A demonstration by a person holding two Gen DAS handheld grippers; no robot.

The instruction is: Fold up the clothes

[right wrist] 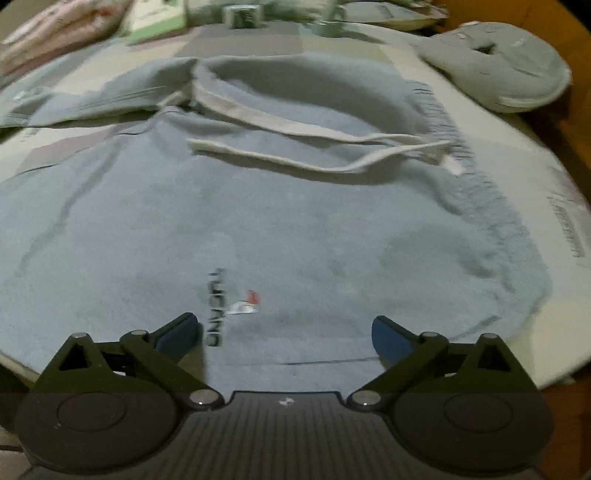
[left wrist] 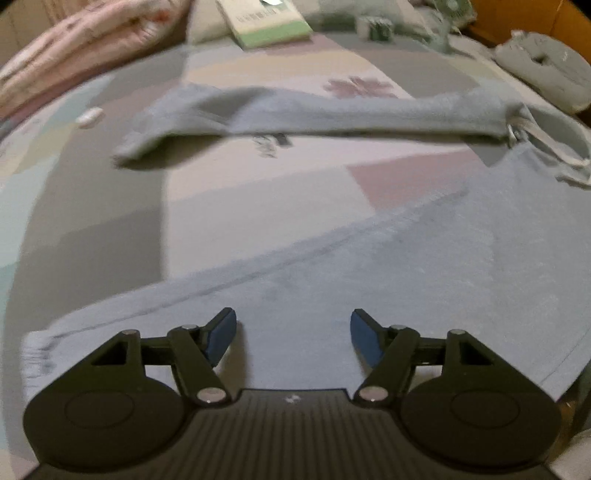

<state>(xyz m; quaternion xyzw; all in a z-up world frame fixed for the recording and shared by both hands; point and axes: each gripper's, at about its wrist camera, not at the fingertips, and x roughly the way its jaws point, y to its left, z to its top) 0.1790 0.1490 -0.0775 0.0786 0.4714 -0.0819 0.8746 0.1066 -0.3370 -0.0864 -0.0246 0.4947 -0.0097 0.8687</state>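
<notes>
Left gripper [left wrist: 293, 332] hovers over the blue hoodie [left wrist: 369, 266] spread on the bed [left wrist: 92, 206], fingers apart and empty; one sleeve [left wrist: 314, 110] stretches crosswise well beyond them. Right gripper [right wrist: 286, 336] hangs over the chest logo [right wrist: 216, 306], fingers wide, released, hood [right wrist: 295, 92] straight ahead.

Dim indoor light, motion blur, fisheye-curved edges

Patchwork bedspread [left wrist: 221, 192], pink quilt [left wrist: 85, 48], booklet [left wrist: 266, 22]
</notes>
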